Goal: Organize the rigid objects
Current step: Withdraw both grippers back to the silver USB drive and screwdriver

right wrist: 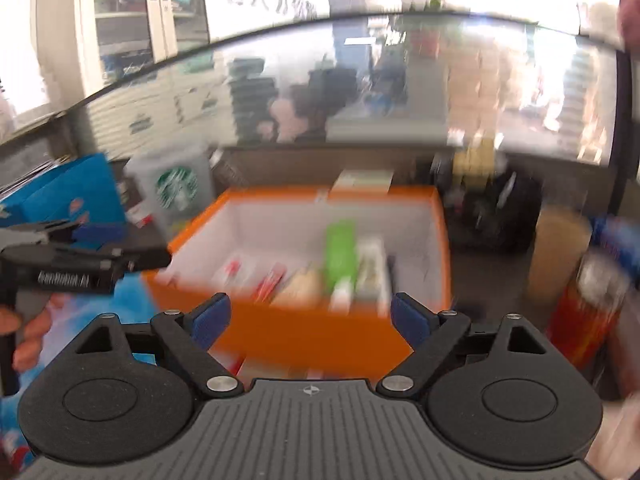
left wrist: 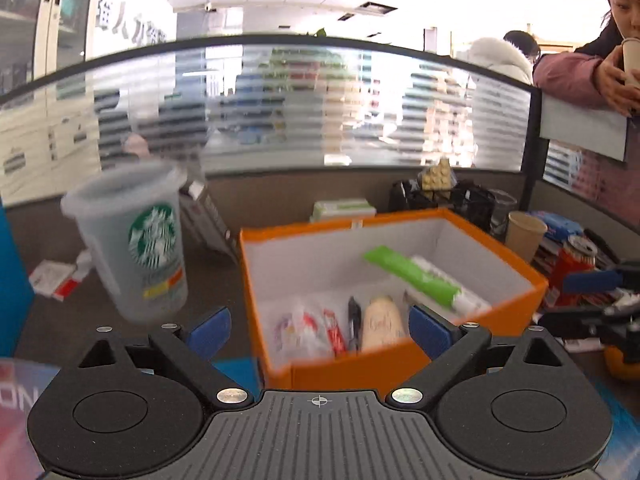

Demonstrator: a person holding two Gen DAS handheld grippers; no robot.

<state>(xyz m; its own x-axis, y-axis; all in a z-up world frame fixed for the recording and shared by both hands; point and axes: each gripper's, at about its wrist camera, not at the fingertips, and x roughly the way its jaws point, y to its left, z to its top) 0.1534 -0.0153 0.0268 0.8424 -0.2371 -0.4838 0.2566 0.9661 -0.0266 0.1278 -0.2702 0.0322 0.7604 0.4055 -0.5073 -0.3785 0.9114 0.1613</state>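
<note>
An orange box (left wrist: 400,364) with a white inside stands on the desk; it also shows in the right wrist view (right wrist: 304,332). It holds a green tube (left wrist: 412,276), a black pen (left wrist: 354,322), a beige bottle (left wrist: 382,322) and red-and-white packets (left wrist: 308,330). My left gripper (left wrist: 320,330) is open and empty, just before the box's near wall. My right gripper (right wrist: 310,320) is open and empty, also facing the box. The left gripper body (right wrist: 76,264) shows at the left of the right wrist view, which is blurred.
A clear Starbucks cup (left wrist: 136,240) stands left of the box. A paper cup (left wrist: 524,234), a red can (left wrist: 572,268) and dark clutter sit to the right. A blue carton (right wrist: 68,196) is at left. A glass partition (left wrist: 320,112) closes the back. A woman (left wrist: 600,64) leans over it.
</note>
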